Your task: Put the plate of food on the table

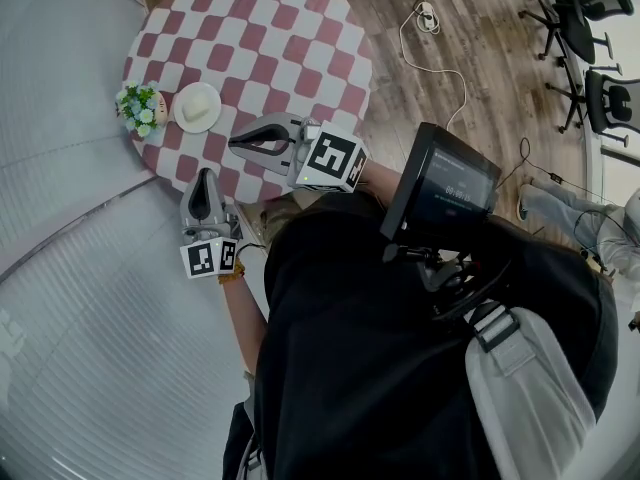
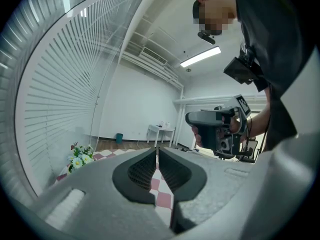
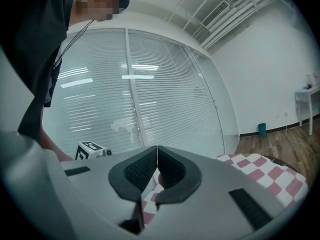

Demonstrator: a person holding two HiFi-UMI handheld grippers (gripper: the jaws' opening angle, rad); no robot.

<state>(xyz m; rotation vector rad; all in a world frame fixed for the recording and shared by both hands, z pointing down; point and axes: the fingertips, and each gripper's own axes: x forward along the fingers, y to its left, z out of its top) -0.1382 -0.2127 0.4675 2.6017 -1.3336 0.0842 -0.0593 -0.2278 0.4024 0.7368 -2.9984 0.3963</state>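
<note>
Overhead head view, low gripper views, common table [image 1: 270,28]

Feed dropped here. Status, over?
Left hand-held gripper, right hand-held gripper: shut, empty. White plate on checkered table, beside flowers. Nothing in the way.

An office-like room is shown: black wheeled office chairs [image 1: 572,13] are seen on brown wood-plank flooring [image 1: 500,28], white slatted blinds [image 3: 165,99] are hung along one side, and a fluorescent strip light [image 2: 202,57] is mounted overhead.
</note>
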